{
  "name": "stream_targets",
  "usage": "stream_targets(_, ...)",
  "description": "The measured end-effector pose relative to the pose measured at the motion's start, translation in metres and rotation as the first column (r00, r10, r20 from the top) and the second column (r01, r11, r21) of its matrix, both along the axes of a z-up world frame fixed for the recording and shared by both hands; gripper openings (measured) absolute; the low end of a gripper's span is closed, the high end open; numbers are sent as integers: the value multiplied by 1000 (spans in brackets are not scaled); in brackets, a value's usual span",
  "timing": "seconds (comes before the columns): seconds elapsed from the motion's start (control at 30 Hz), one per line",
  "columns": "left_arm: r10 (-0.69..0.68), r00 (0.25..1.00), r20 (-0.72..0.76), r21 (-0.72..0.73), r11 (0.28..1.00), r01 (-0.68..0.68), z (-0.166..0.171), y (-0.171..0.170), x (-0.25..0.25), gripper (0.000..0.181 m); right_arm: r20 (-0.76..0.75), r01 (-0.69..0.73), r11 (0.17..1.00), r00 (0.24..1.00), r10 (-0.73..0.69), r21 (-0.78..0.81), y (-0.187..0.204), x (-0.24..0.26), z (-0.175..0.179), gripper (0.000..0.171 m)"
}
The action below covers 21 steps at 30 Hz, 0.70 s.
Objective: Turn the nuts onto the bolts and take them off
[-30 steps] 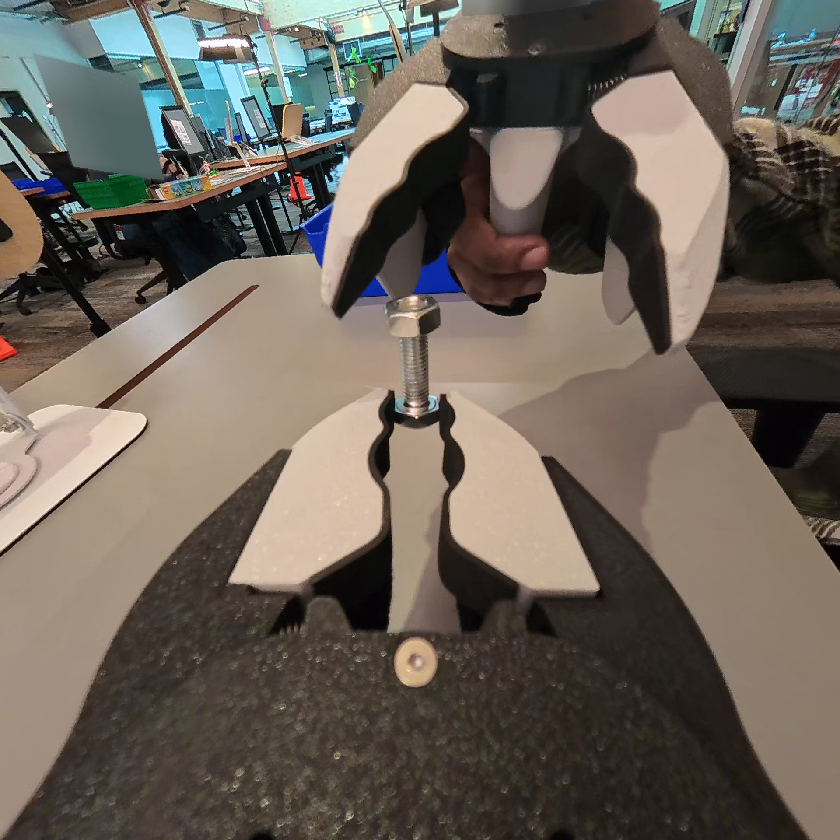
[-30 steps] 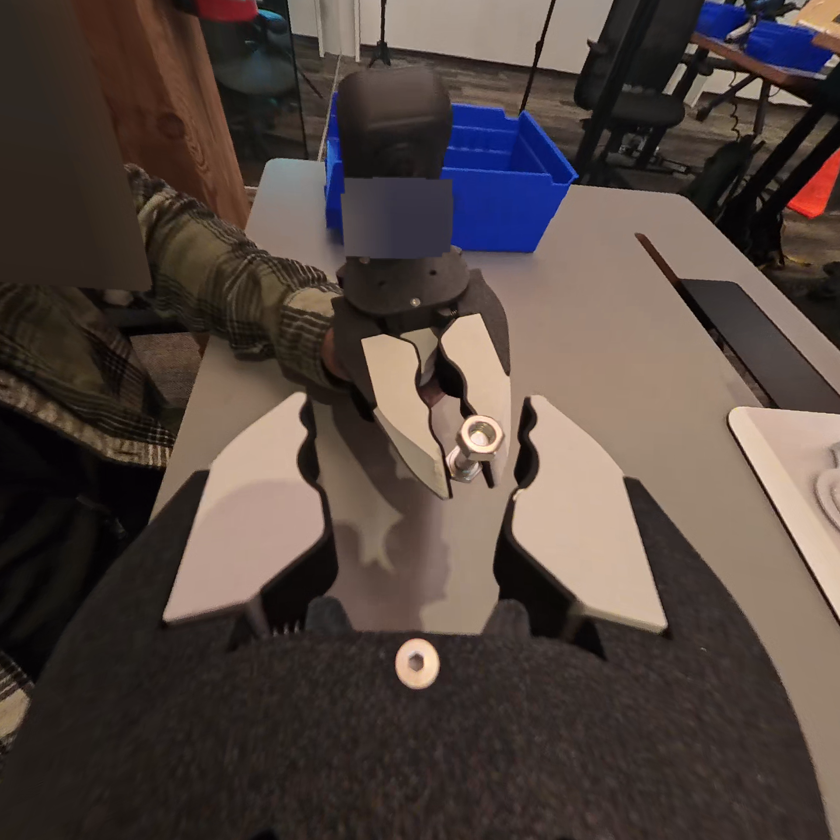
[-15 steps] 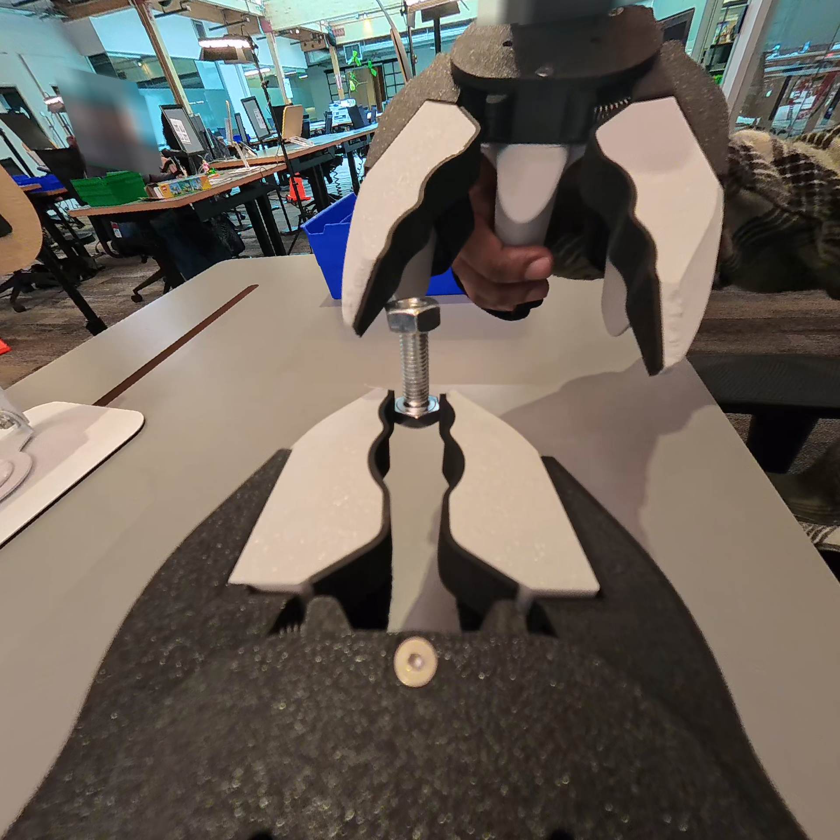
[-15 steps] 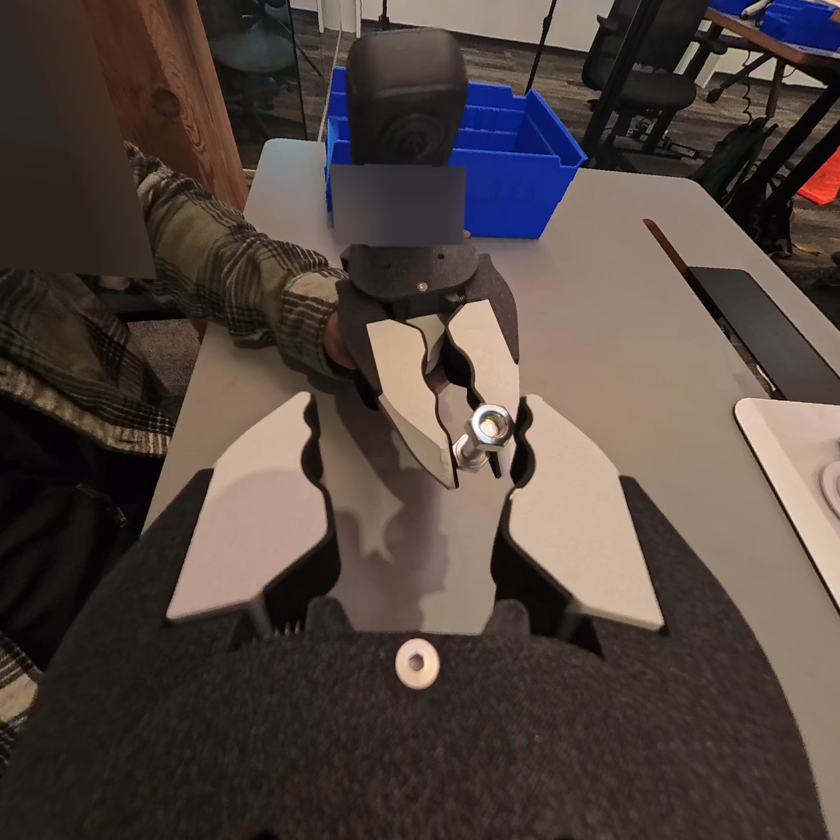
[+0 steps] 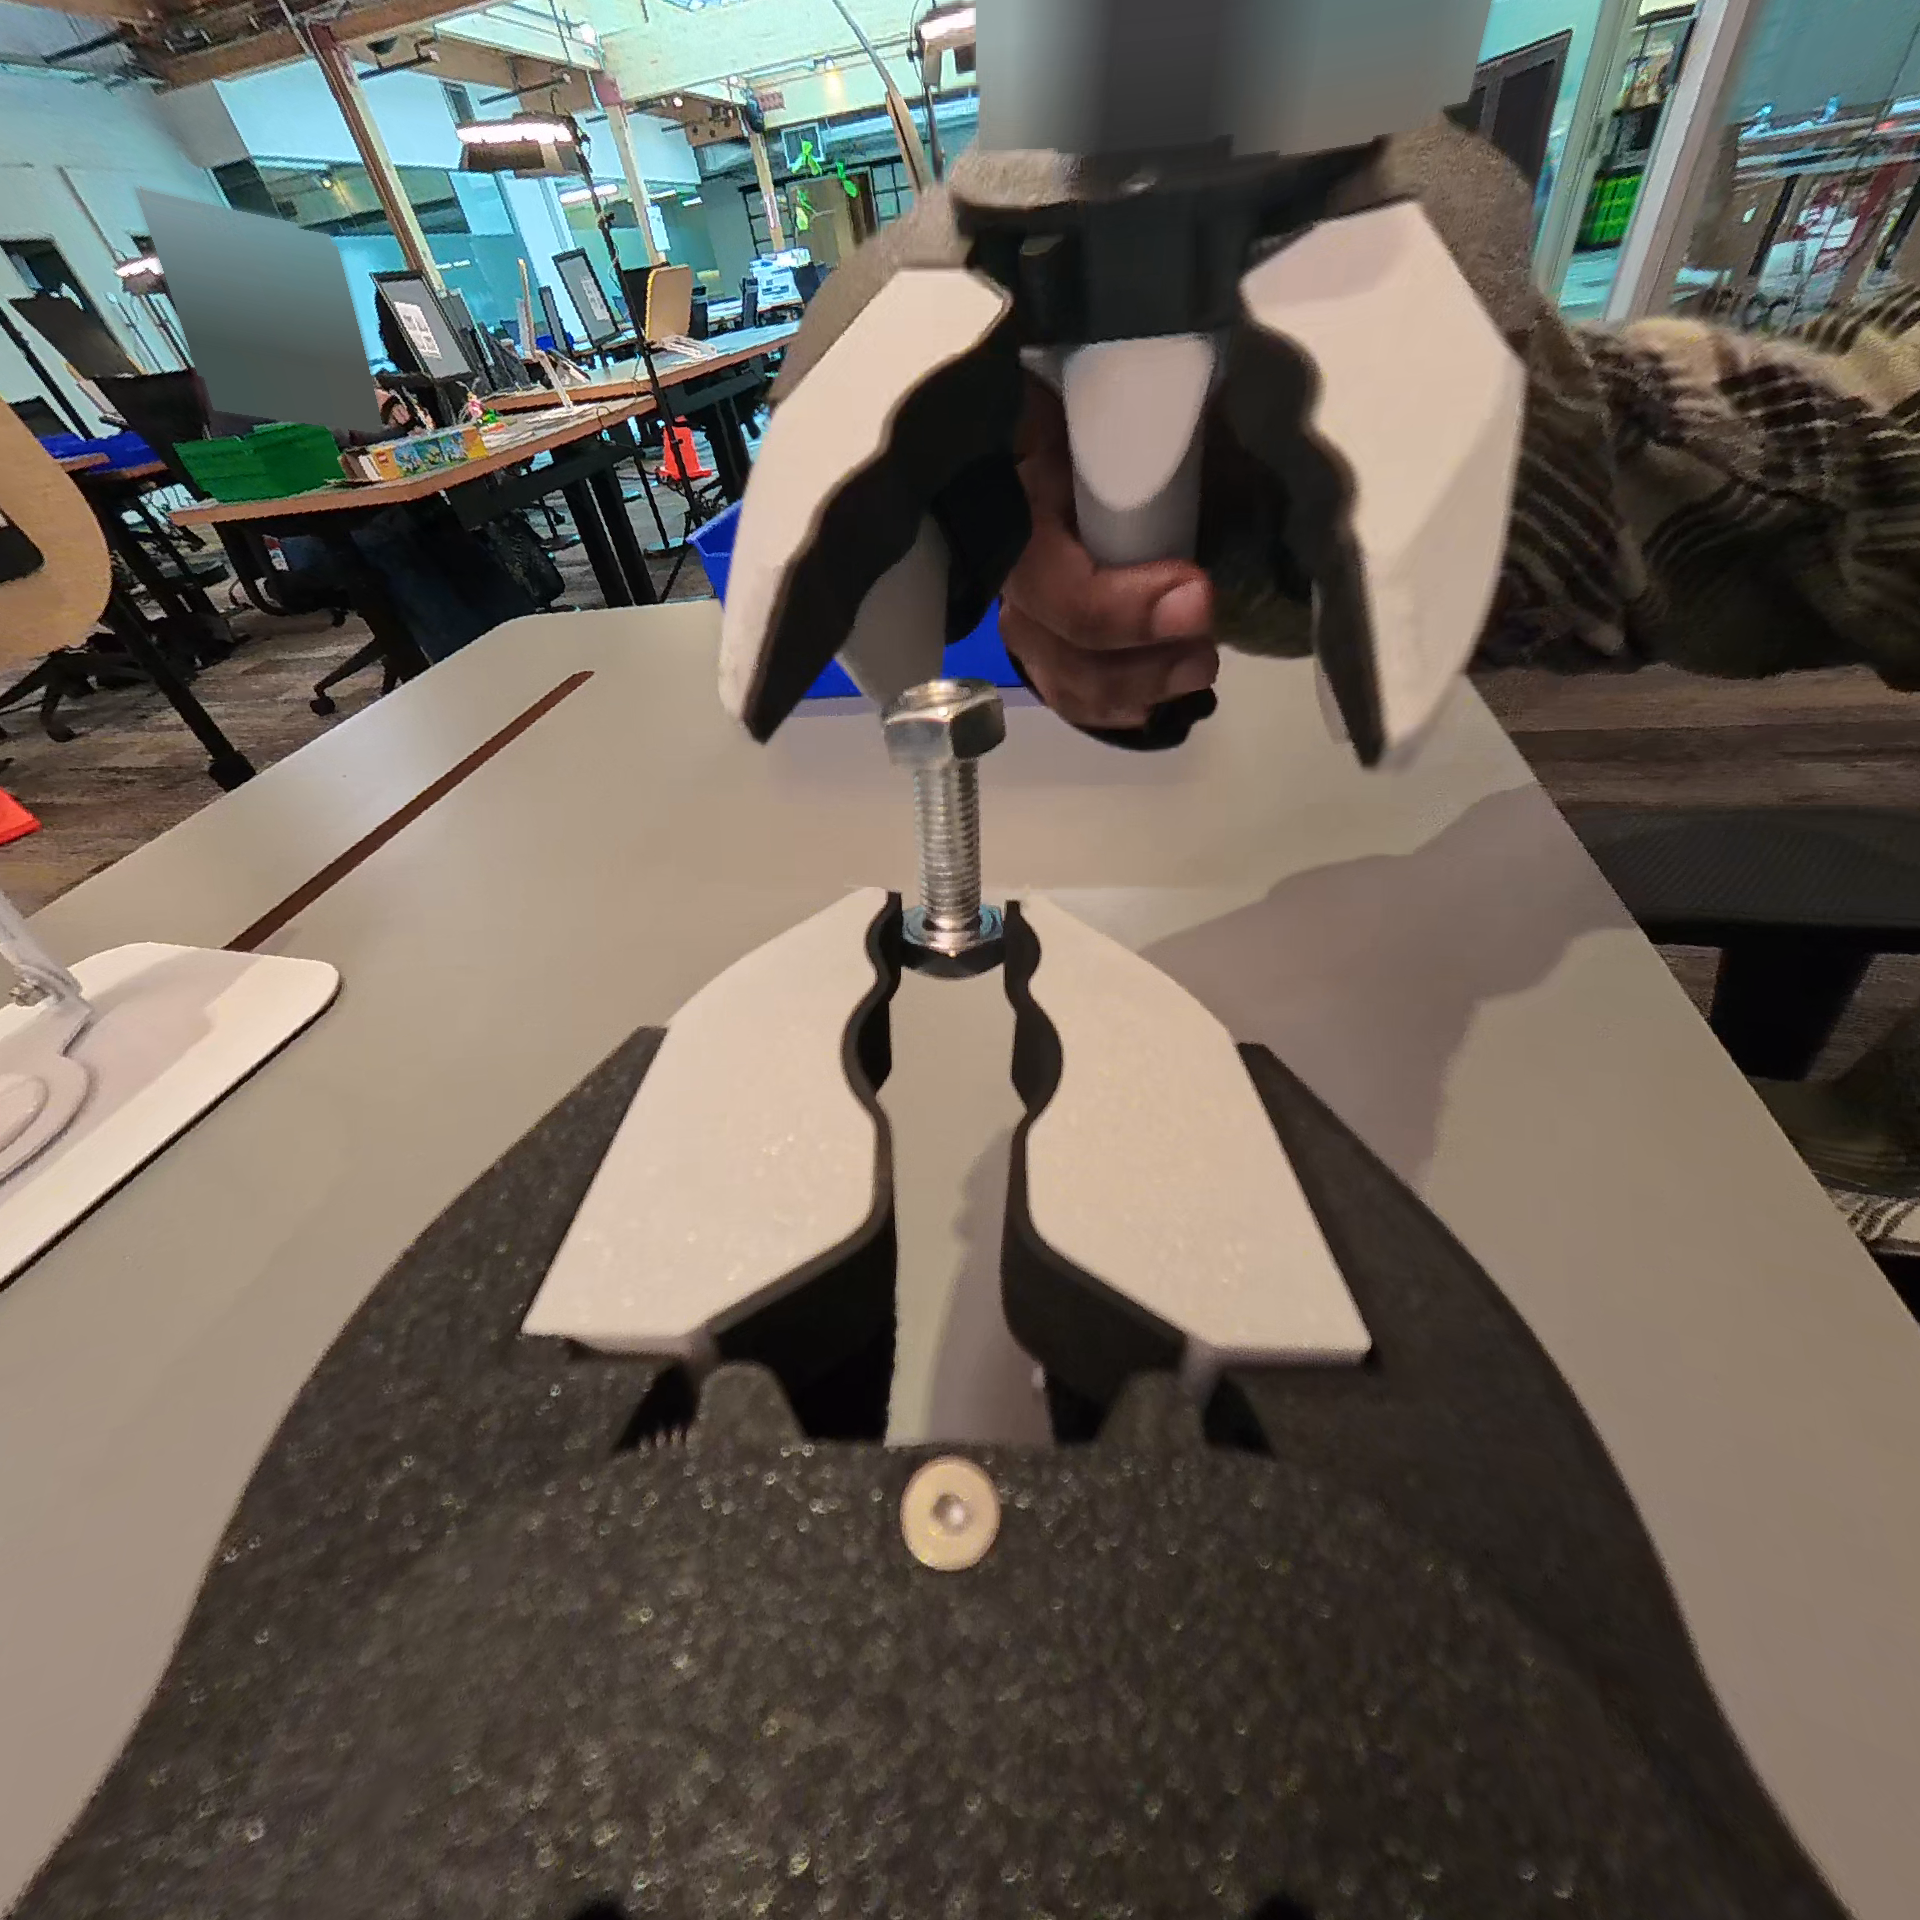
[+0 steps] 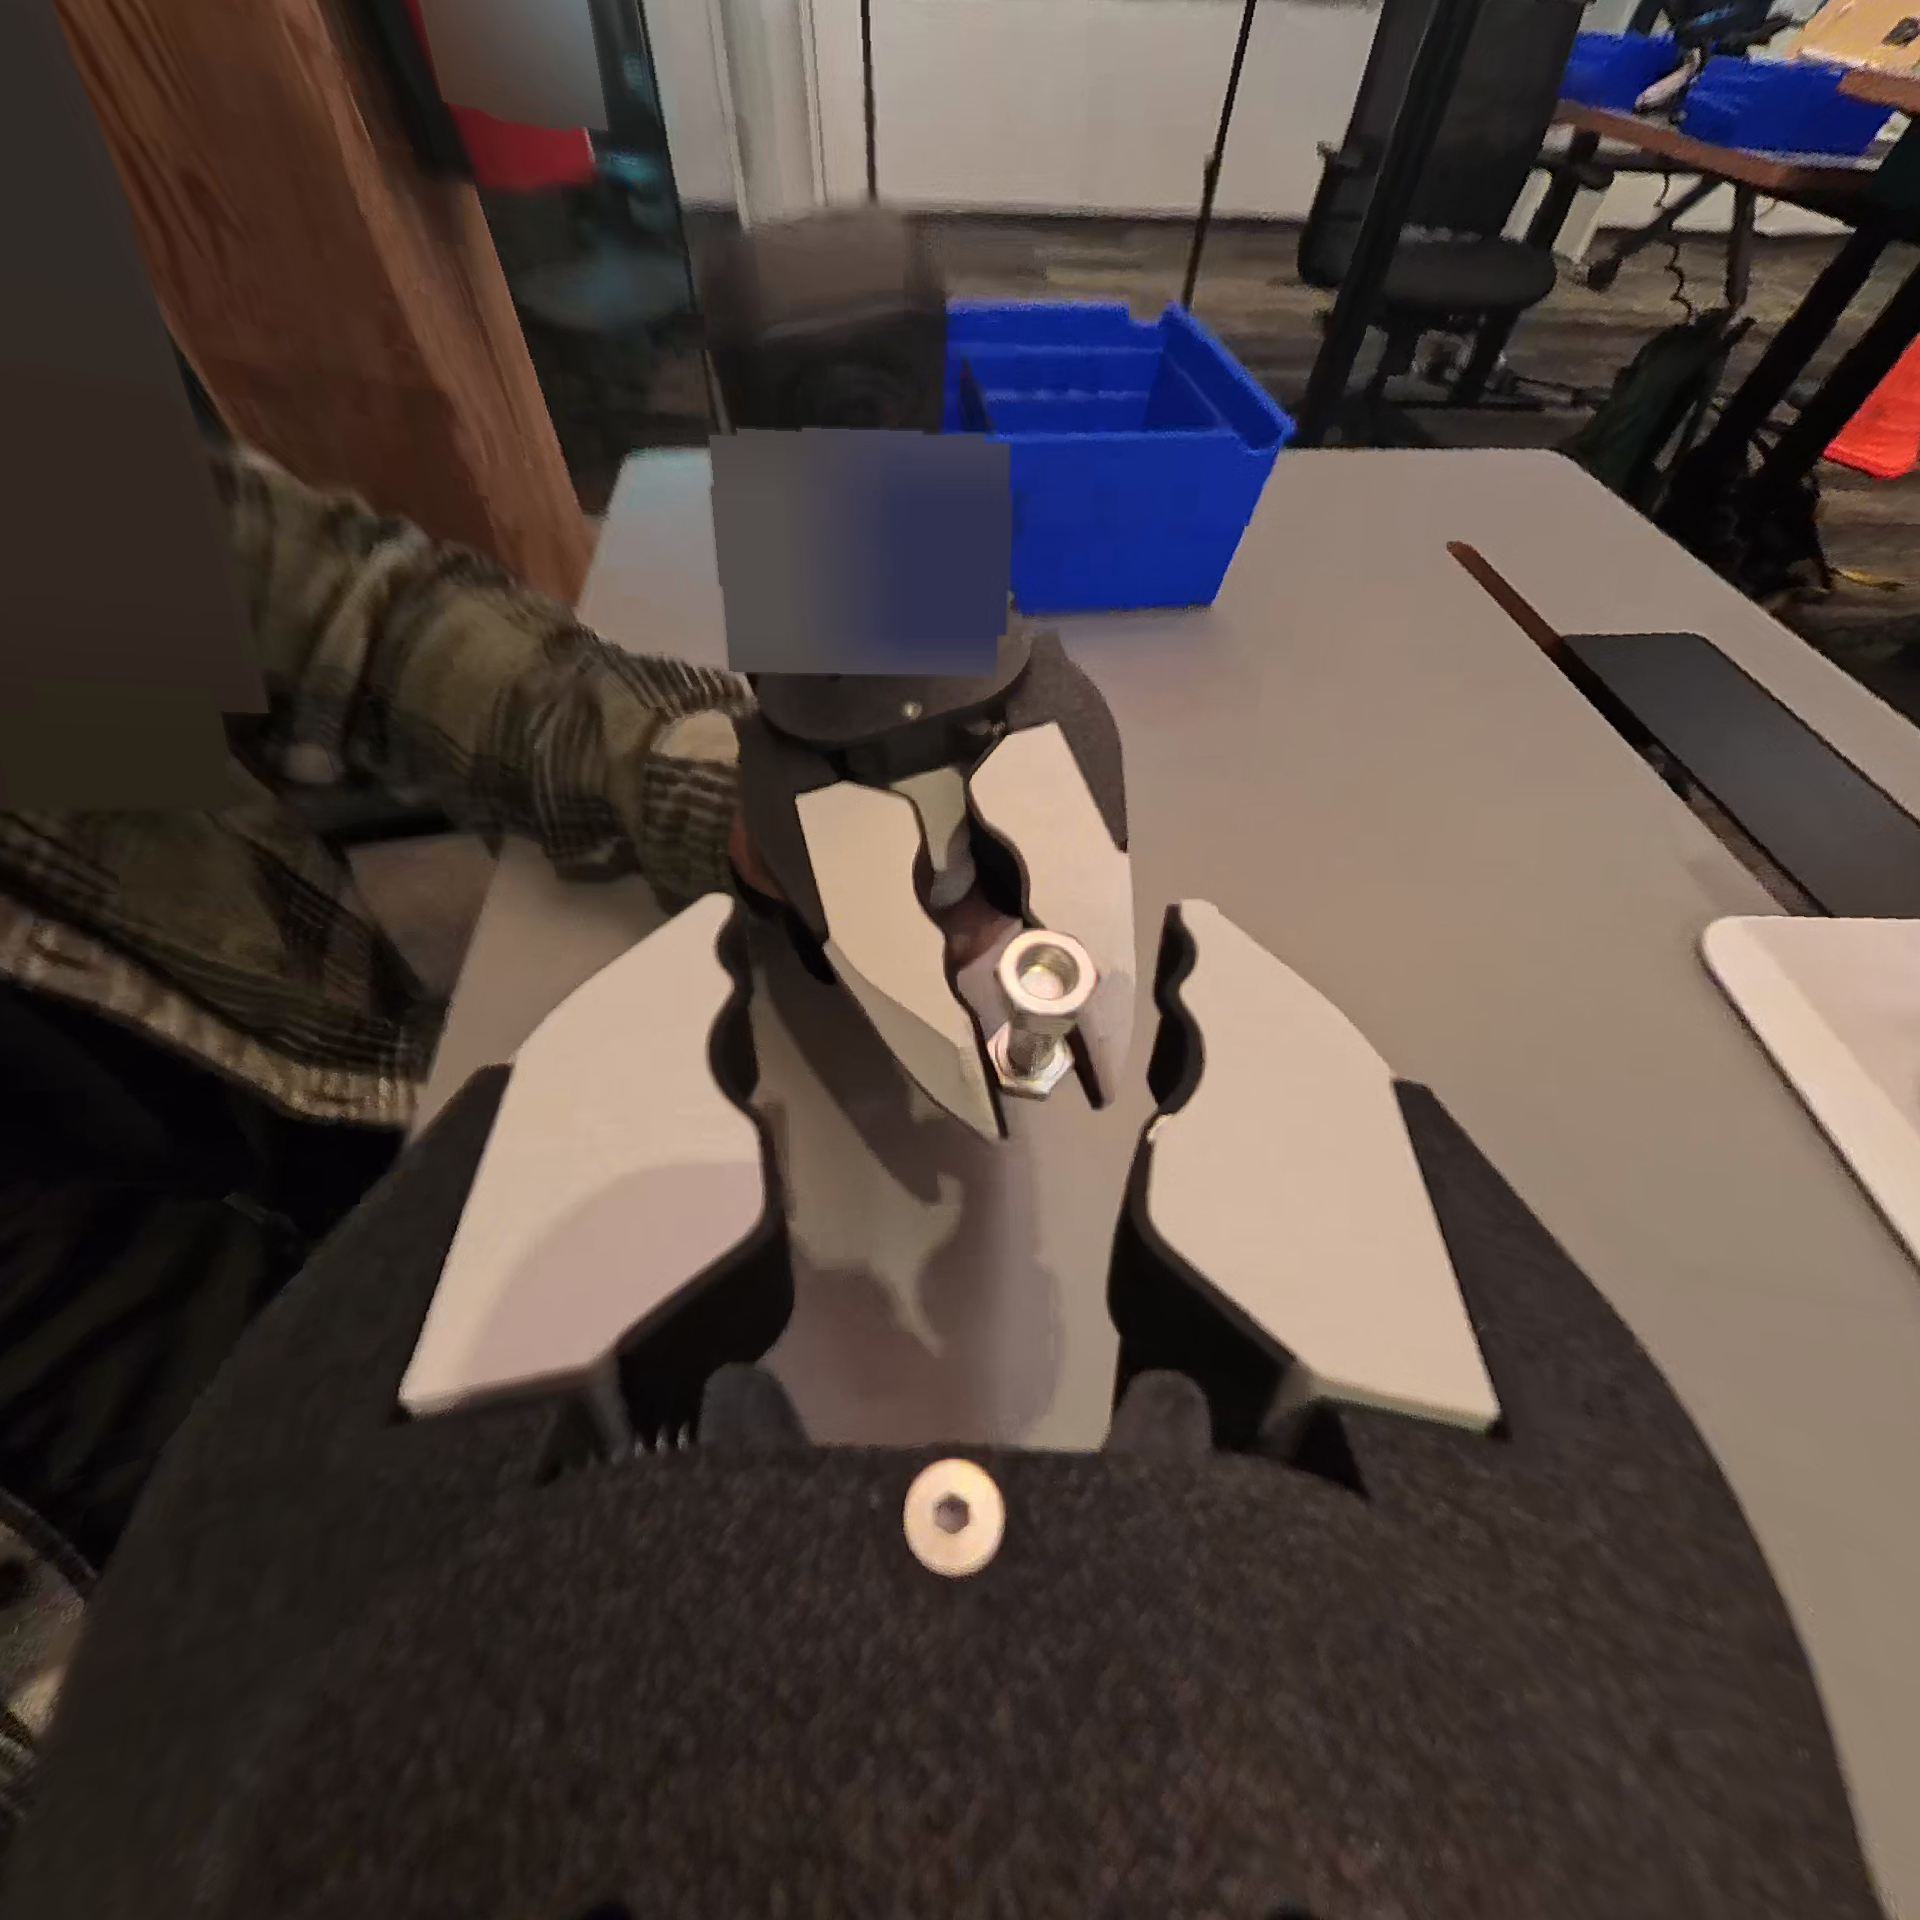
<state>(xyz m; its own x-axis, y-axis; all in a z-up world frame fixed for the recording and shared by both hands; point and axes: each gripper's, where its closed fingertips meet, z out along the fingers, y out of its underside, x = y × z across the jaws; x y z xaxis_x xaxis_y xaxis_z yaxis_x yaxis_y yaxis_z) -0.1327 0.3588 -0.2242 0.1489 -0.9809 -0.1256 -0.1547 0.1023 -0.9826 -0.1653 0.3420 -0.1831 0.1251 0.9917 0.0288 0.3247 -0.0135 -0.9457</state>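
Note:
A steel bolt (image 5: pixel 945 842) stands upright on the grey table (image 5: pixel 499 894). A hex nut (image 5: pixel 943 722) sits at the top of its thread. My left gripper (image 5: pixel 948 920) is shut on the bolt's lower hex end and holds it upright. My right gripper (image 5: pixel 1060 732) hangs over the bolt from the far side, open, and the nut lies close to one of its fingers (image 5: pixel 831 520). In the right wrist view the right gripper (image 6: pixel 951 1029) is open around the left gripper (image 6: pixel 1039 1107), with the nut (image 6: pixel 1044 977) and bolt between the fingers.
A blue bin (image 6: pixel 1122 499) stands at the table's far end. A white board (image 5: pixel 187 1029) lies at one side and also shows in the right wrist view (image 6: pixel 1829 1049), beside a black mat (image 6: pixel 1745 758). A plaid sleeve (image 6: pixel 468 707) reaches in. Office desks and chairs stand beyond the table. The tips of one gripper are about 5 centimetres away from the tips of the other.
My right gripper has shifted and turned a little over the nut, and its jaws have narrowed slightly but stay open. My left gripper holds the bolt still.

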Motion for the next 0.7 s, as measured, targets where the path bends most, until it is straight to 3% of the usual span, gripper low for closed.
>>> stream_targets(0.17, -7, 1000, 22, 19, 1000, 6, 4, -2, -1, 18, -257, -84, 981, 966, 37, -176, 5, 0, 12, 58)
stream_targets(0.37, -10, 999, 33, 23, 1000, 9, 6, -3, -1, 18, -312, -147, 969, 947, 80, -197, 3, -9, 7, 38)
stream_targets(0.47, -18, 999, 40, 30, 999, 17, 7, -5, -1, 18, -309, -131, 978, 948, 76, -162, 5, -10, 5, 20)
stream_targets(0.7, 28, 998, 55, 42, 999, -30, 11, -2, -2, 18, -299, 75, 996, 953, -56, 55, 12, -11, 9, 20)
